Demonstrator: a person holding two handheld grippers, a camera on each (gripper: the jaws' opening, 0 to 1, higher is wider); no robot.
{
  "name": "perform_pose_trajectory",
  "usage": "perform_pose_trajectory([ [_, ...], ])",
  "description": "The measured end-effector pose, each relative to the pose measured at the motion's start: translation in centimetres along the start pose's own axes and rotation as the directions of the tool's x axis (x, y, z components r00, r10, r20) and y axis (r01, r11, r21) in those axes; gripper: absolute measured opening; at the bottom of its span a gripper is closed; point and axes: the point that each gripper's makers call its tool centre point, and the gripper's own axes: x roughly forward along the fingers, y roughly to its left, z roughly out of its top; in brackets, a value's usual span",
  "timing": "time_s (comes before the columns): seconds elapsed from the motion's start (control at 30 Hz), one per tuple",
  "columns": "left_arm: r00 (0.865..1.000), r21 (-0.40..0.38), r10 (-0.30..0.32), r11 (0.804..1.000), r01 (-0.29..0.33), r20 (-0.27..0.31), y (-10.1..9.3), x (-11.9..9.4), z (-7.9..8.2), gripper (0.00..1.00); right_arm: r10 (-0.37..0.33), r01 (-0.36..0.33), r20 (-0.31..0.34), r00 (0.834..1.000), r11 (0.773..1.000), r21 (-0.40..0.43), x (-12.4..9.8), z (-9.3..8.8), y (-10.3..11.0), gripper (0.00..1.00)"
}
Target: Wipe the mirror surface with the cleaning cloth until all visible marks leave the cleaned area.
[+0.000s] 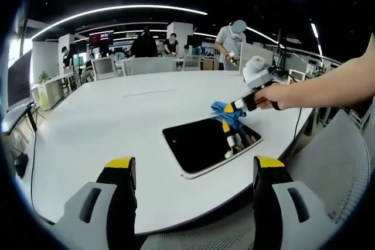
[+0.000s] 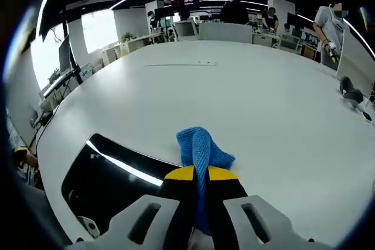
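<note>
An open office with desks and ceiling light strips lies behind a wide white counter. On it, near the front edge, lies the dark mirror, flat and glossy. The blue cleaning cloth rests at the mirror's far edge, pinched in the right claw, whose yellow-tipped jaws are clamped on it. The left claw hangs before the counter edge, jaws spread wide and holding nothing.
</note>
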Motion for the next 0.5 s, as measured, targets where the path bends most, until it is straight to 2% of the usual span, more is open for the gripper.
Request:
perform_pose_trajectory([
  [0.27, 1.0, 0.001, 0.0, 1.0, 0.0, 0.001, 0.0, 0.0, 0.0, 0.8, -0.01, 0.01, 0.011, 1.0, 1.0, -0.001, -0.4, 0.2, -0.3, 0.0],
  [0.3, 1.0, 0.0, 0.0, 1.0, 0.0, 0.001, 0.0, 0.0, 0.0, 0.8, 0.039, -0.038, -0.027, 0.999, 0.998, 0.042, 0.7, -0.6, 0.4, 0.0],
  [0.33, 1.0, 0.001, 0.0, 1.0, 0.0, 0.002, 0.0, 0.0, 0.0, 0.8, 0.077, -0.073, -0.054, 0.996, 0.995, 0.073, 3.5, -0.9, 0.0, 0.0],
  [0.4, 1.0, 0.001, 0.001, 1.0, -0.001, 0.004, 0.0, -0.1, 0.0, 0.8, 0.037, -0.036, -0.049, 0.998, 0.999, 0.028, 4.4, -0.5, -1.3, 0.0],
  [0.43, 1.0, 0.001, 0.001, 1.0, -0.001, 0.004, 0.0, -0.1, 0.0, 0.8, 0.007, -0.007, 0.008, 1.0, 1.0, -0.026, 5.1, 0.8, -2.1, 0.0],
  [0.47, 1.0, 0.001, 0.001, 1.0, -0.001, 0.003, 0.0, -0.1, 0.0, 0.8, 0.0, 0.0, 0.006, 1.0, 0.999, -0.047, 5.2, 0.9, -2.2, 0.0],
  [0.5, 1.0, 0.001, 0.001, 1.0, -0.001, 0.004, 0.0, -0.1, 0.0, 0.8, 0.064, -0.063, -0.054, 0.997, 0.998, 0.025, 5.2, -0.3, -0.7, 0.0],
])
